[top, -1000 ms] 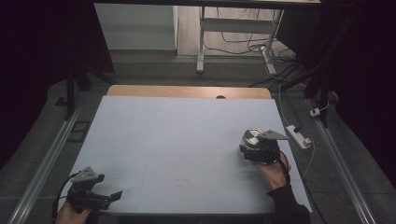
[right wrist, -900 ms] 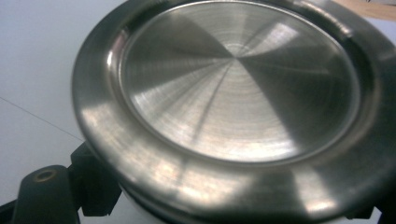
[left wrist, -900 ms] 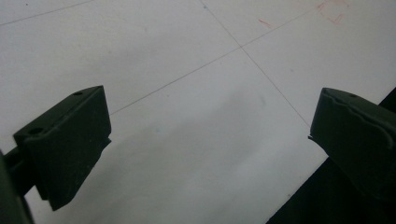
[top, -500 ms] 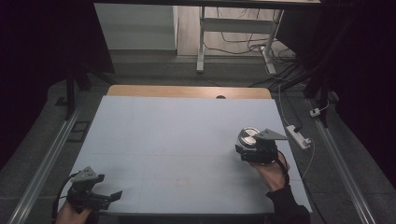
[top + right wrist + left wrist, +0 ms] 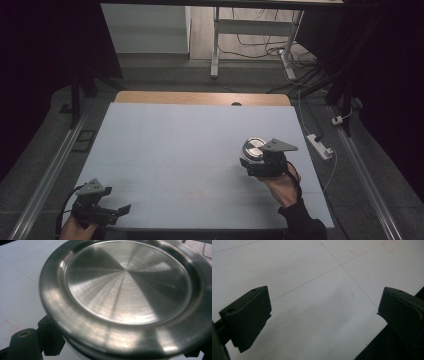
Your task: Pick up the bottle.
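Metal lid [image 5: 254, 148], round and shiny, sits clamped in the right claw [image 5: 251, 162] above the surface [image 5: 190, 145], toward its right edge. The left claw [image 5: 117, 210] rests at the near left corner, its 2 jaws spread wide with nothing between them.

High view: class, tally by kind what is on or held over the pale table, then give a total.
Black grippers: 2, the left gripper and the right gripper
Round metal dishes: 1, the steel dish in the right gripper
Total: 3
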